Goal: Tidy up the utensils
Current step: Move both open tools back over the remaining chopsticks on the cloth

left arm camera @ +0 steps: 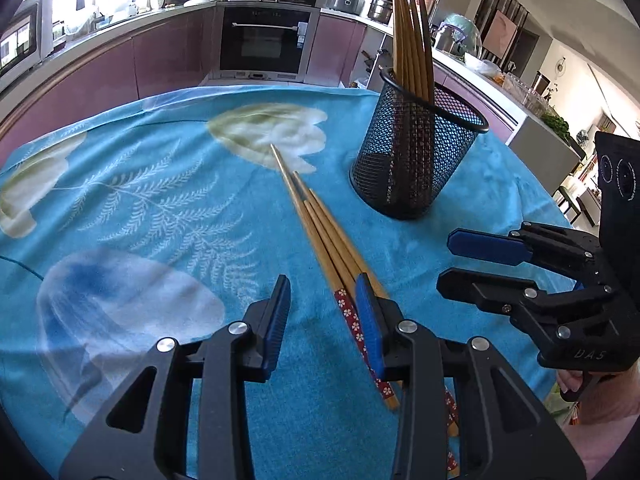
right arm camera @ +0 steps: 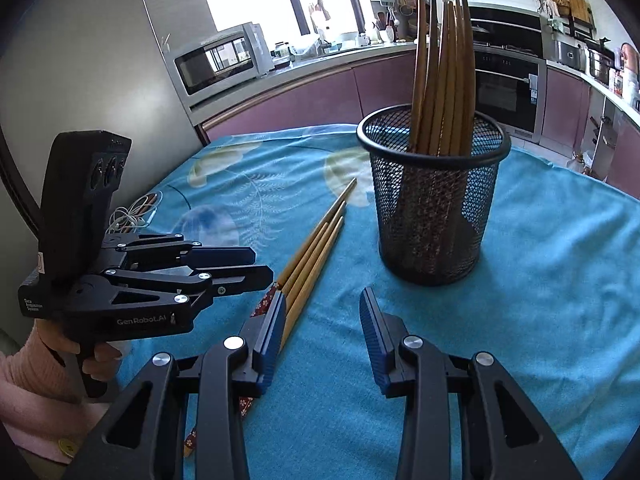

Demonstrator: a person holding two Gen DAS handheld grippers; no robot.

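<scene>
Several wooden chopsticks point(left arm camera: 320, 224) with red flowered ends lie loose on the blue cloth, tips pointing away; they also show in the right wrist view point(right arm camera: 316, 248). A black mesh holder point(left arm camera: 412, 156) stands upright to their right with several chopsticks standing in it, seen too in the right wrist view point(right arm camera: 432, 200). My left gripper point(left arm camera: 323, 300) is open and empty, low over the cloth, its right finger beside the chopsticks' red ends. My right gripper point(right arm camera: 323, 312) is open and empty, in front of the holder; it shows side-on in the left wrist view point(left arm camera: 460, 260).
The table is covered by a blue flowered cloth point(left arm camera: 140, 208). A coil of white cable point(right arm camera: 132, 212) lies at the table's left edge. Purple kitchen cabinets, an oven point(left arm camera: 264, 40) and a microwave point(right arm camera: 220, 60) stand beyond the table.
</scene>
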